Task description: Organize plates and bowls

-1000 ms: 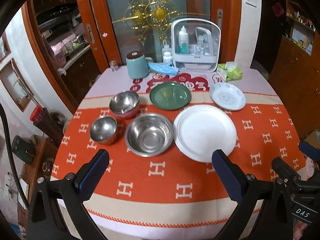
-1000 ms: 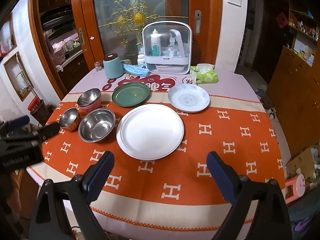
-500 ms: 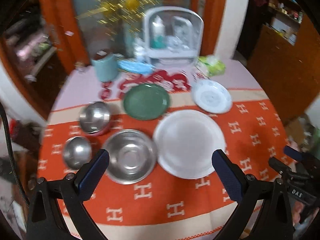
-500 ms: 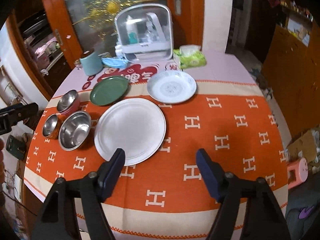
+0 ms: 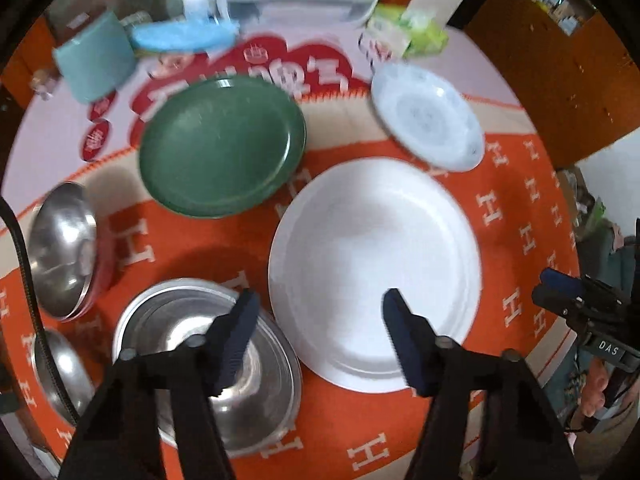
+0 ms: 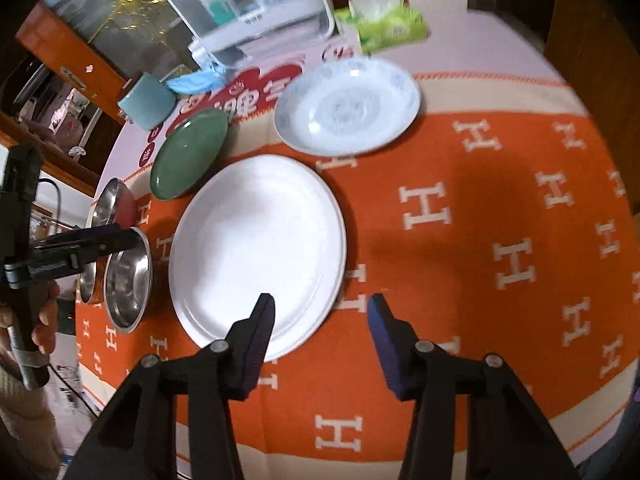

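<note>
A large white plate (image 5: 374, 268) lies mid-table, also in the right wrist view (image 6: 256, 248). Behind it lie a green plate (image 5: 220, 144) and a blue-patterned plate (image 5: 428, 116). Three steel bowls sit left: a large bowl (image 5: 208, 364), a pink-walled bowl (image 5: 64, 248) and a small bowl (image 5: 64, 372). My left gripper (image 5: 320, 336) is open and empty above the gap between large bowl and white plate. My right gripper (image 6: 320, 336) is open and empty over the white plate's right rim.
At the back stand a teal cup (image 5: 96, 56), a blue cloth (image 5: 184, 34), a white rack with bottles (image 6: 248, 12) and a green tissue pack (image 6: 390, 20). The orange cloth (image 6: 500, 220) covers the round table, whose edge drops off at right.
Both grippers have moved forward and down toward the table. Both jaws have narrowed but stay open. The dishes have not moved.
</note>
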